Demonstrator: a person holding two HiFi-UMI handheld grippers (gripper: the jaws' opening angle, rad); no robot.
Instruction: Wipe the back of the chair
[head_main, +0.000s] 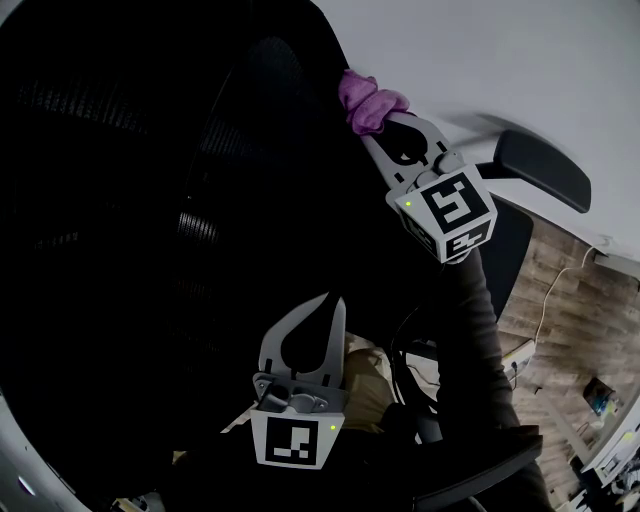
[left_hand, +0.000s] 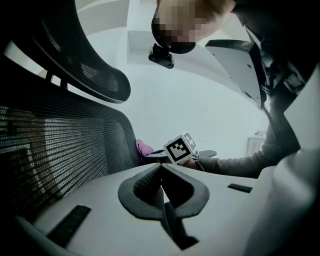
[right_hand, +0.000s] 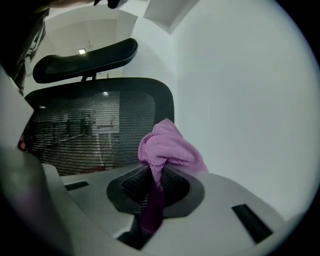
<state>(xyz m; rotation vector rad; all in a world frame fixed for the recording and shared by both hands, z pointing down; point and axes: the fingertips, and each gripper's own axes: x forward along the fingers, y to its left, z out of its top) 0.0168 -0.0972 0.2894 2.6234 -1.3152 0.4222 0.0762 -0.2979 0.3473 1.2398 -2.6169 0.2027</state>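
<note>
- A plain white wall (head_main: 480, 50) fills the space behind everything, and a wooden floor (head_main: 565, 290) shows at the lower right of the head view
- The chair back (head_main: 150, 250), a broad panel of dark mesh, takes up most of the left half of the head view; it also fills the left side of the left gripper view (left_hand: 60, 145) and stands ahead in the right gripper view (right_hand: 100, 125)
- The headrest (right_hand: 85, 60) is a curved black pad that sits above the mesh on short supports
- 1 black armrest (head_main: 540, 165) juts out on the right, just past the right gripper
- The right gripper (head_main: 392, 125) is raised at the right-hand edge of the chair back, with a dark sleeve (head_main: 480, 320) trailing down behind it; its jaws are pinched on a cloth, as its own view (right_hand: 155, 172) shows plainly
- The left gripper (head_main: 333, 303) is lower and nearer the middle, pointing up alongside the mesh; its 2 jaws meet at the tips with nothing between them (left_hand: 161, 167), and no contact with the chair can be seen
- The cloth (head_main: 365, 100), purple and bunched, bulges out above the right jaws (right_hand: 167, 147) and lies against the edge of the mesh; a strip of it hangs down between the pads
- A thin white cable (head_main: 548, 300) runs across the floor
</note>
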